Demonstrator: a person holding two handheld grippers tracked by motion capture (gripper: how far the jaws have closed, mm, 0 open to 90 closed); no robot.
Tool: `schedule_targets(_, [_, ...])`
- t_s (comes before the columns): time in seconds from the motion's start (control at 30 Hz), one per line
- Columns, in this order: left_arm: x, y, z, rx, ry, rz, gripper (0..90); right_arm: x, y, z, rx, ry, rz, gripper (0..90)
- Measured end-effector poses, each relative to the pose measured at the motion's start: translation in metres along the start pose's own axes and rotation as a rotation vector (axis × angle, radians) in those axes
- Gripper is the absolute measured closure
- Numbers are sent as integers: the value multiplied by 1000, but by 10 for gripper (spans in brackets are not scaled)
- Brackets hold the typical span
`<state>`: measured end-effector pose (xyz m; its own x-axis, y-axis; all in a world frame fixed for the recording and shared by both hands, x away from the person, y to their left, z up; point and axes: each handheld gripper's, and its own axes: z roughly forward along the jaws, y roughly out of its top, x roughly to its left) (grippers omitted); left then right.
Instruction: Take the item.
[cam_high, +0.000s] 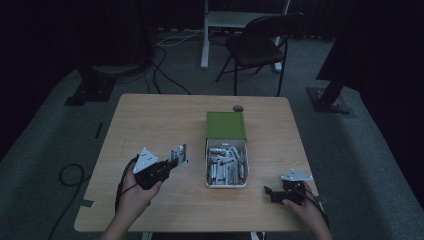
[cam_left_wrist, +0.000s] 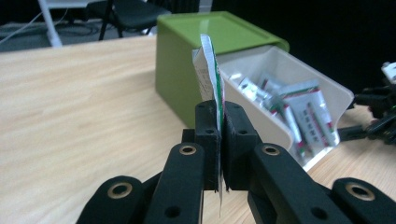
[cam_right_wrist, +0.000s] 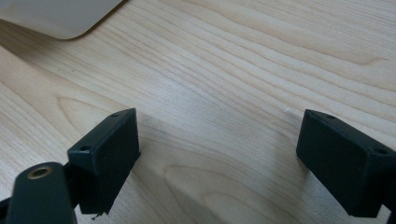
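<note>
Left gripper (cam_high: 179, 155), lower left of centre in the high view: fingers (cam_left_wrist: 208, 128) pressed together on a thin flat packet (cam_left_wrist: 209, 77), white with green and red print, standing on edge and poking up above the fingers. Packet held just left of the open white drawer (cam_high: 226, 183). Drawer is pulled out toward the bottom of the frame from a green box (cam_high: 226, 124), mid-tabletop (cam_high: 150, 120); it is filled with similar packets (cam_high: 226, 164).

Right gripper (cam_right_wrist: 217, 154), lower right in the high view: fingers (cam_right_wrist: 109, 149) spread wide, nothing between them, bare wood beneath. Small dark object (cam_high: 238, 107) behind the box.
</note>
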<state>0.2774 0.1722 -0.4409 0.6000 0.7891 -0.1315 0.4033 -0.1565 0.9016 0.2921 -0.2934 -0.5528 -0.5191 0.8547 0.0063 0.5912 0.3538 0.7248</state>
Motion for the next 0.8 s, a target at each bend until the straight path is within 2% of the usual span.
schedule_targets(0.3, [14,-21,-8,-8,30,-45,867,0,0,0,1,0,1,126])
schedule_targets(0.37, [15,-24,-7,-4,32,-45,867,0,0,0,0,0,0,127])
schedule_targets(0.43, [18,-33,-7,20,43,-41,867,0,0,0,0,0,1,127])
schedule_targets(0.53, [22,-40,-8,26,60,-57,867,0,0,0,-1,0,1,126])
schedule_targets(0.63, [25,-43,-10,17,65,-66,867,0,0,0,-1,0,1,126])
schedule_targets(0.67, [27,-46,-11,10,51,-84,867,0,0,0,-1,0,1,126])
schedule_targets(0.7, [27,-46,-11,10,51,-84,867,0,0,0,-1,0,0,126])
schedule_targets(0.77, [28,-50,-12,10,60,-92,867,0,0,0,-1,0,0,127])
schedule_targets(0.8, [30,-53,-14,7,78,-92,867,0,0,0,-1,-1,-1,127])
